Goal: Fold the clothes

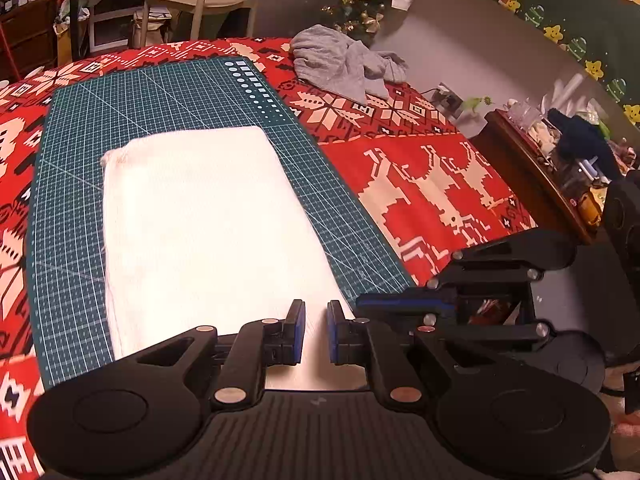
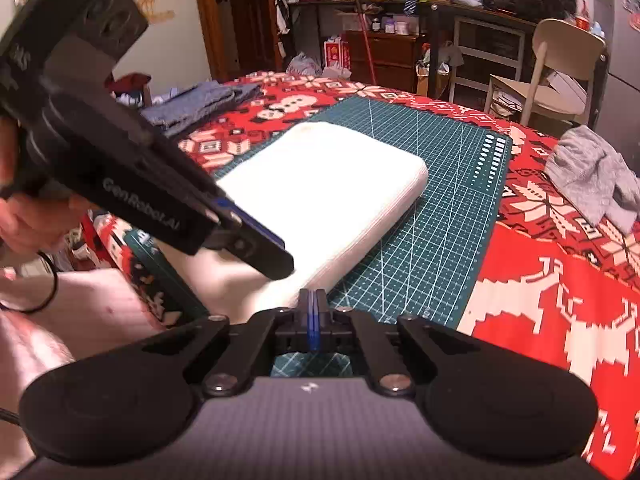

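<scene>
A white garment (image 1: 208,224) (image 2: 320,184) lies folded into a thick rectangle on the green cutting mat (image 1: 160,92) (image 2: 440,208). My left gripper (image 1: 316,332) hovers over the garment's near end, its blue pads a narrow gap apart with white cloth showing between them. In the right wrist view the left gripper (image 2: 264,248) slants down onto that same end, held by a hand (image 2: 32,216). My right gripper (image 2: 314,312) (image 1: 364,302) is shut, pads pressed together with nothing visible between, at the mat's near edge beside the garment's corner.
A crumpled grey garment (image 1: 340,64) (image 2: 592,176) lies on the red patterned tablecloth (image 1: 440,184) beyond the mat. Folded blue-grey clothes (image 2: 200,100) sit at the far left edge. A chair (image 2: 552,72) and cluttered furniture stand behind the table.
</scene>
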`<state>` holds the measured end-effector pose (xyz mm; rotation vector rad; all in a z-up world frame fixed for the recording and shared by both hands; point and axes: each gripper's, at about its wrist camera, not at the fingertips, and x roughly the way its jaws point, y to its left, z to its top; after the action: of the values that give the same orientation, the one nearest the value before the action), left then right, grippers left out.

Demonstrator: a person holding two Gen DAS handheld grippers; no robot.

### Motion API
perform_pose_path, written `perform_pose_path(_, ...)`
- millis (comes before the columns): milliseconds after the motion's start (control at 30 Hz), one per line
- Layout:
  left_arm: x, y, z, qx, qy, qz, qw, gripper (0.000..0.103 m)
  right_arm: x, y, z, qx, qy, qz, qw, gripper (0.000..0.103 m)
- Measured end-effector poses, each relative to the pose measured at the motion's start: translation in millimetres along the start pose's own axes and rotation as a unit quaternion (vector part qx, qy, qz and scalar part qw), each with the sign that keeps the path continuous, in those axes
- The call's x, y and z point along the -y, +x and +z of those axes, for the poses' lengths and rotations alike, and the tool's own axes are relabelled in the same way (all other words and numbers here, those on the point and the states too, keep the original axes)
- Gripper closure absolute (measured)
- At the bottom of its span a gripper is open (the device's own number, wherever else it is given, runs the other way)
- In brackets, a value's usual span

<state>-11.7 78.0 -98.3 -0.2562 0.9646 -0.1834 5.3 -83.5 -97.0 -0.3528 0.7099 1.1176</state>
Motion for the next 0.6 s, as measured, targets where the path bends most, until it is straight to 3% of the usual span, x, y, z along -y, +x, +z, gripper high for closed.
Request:
perform_pose_path(267,7,-6,-13,0.002,0.001,0.001,1.0000,0.093,0,13,2,0.000,-0.003,-0.024,1.000,0.100)
perform_pose_path(500,17,-11,-23,-0.007,0.018,0.000,0.9998,0.093,-16,-5,-13,-0.026,-0.031,0.018,0.999,0.101)
perform_pose_path(600,19,-14,-26,-0.011,0.020,0.000,0.9997,0.093,-16,-10,-16,-0.028,-0.032,0.016,0.999,0.101)
